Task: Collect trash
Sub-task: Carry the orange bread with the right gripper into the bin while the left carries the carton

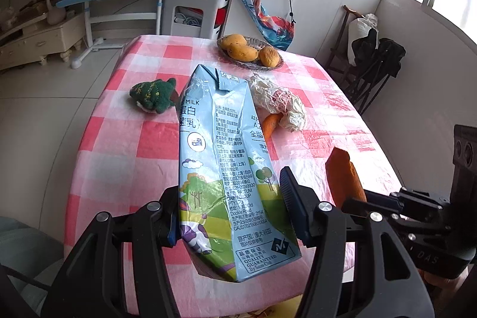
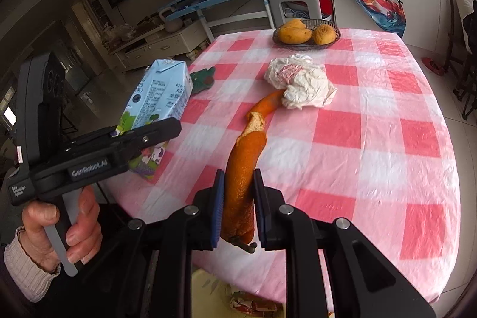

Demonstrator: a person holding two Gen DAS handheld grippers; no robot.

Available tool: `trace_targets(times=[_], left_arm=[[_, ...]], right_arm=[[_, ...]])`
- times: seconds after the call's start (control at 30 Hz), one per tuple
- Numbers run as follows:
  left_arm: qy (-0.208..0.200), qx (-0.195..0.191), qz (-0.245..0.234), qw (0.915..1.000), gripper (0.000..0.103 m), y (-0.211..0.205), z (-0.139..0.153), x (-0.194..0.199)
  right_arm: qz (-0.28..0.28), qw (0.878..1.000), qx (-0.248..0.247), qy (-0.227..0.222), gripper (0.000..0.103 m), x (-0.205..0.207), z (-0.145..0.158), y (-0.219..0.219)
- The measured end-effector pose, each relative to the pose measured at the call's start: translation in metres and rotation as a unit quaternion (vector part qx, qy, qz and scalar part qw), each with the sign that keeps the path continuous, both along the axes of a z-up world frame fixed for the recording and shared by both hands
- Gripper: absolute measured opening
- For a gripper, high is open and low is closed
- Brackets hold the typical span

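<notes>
Your left gripper (image 1: 232, 210) is clamped on the lower end of the milk carton (image 1: 220, 157), and the carton is lifted above the near edge of the table (image 2: 372, 157). Your right gripper (image 2: 237, 207) pinches the stem end of a long orange peel (image 2: 243, 169), whose far end trails toward the crumpled wrapper (image 2: 301, 82) at the middle of the table.

The carton is crushed and held only by its base, so it may swing or slip if you tilt it quickly. The peel looks cracked partway along; a sharp pull could snap it and leave the far piece behind, or drag the wrapper with it.

The near edge is right under both grippers, with something patterned below it that I cannot identify. The fruit basket (image 2: 307, 33) sits at the far edge and the green knitted toy (image 1: 153, 94) near the left edge, both well apart from your hands. The right side of the table offers open room.
</notes>
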State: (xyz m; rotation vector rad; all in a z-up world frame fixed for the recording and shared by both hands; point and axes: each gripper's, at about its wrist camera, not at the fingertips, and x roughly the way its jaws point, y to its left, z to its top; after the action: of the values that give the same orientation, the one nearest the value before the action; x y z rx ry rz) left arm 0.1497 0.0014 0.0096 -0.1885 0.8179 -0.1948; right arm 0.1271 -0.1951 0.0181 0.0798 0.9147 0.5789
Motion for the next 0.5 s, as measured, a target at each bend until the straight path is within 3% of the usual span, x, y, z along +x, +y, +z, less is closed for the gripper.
trace_targets(times=[0.2,0.5], left_arm=[[-0.005,0.005,-0.005,1.0,0.054,0.002,0.0,-0.029],[-0.001,0.012,-0.013,0.9998,0.054,0.0,-0.005,-0.07]], right_arm=[[0.026,0.999,-0.008,0.021,0.019,-0.051,-0.014,0.008],[0.101,0.99,-0.074,0.059,0.019,-0.11,-0.044,0.038]])
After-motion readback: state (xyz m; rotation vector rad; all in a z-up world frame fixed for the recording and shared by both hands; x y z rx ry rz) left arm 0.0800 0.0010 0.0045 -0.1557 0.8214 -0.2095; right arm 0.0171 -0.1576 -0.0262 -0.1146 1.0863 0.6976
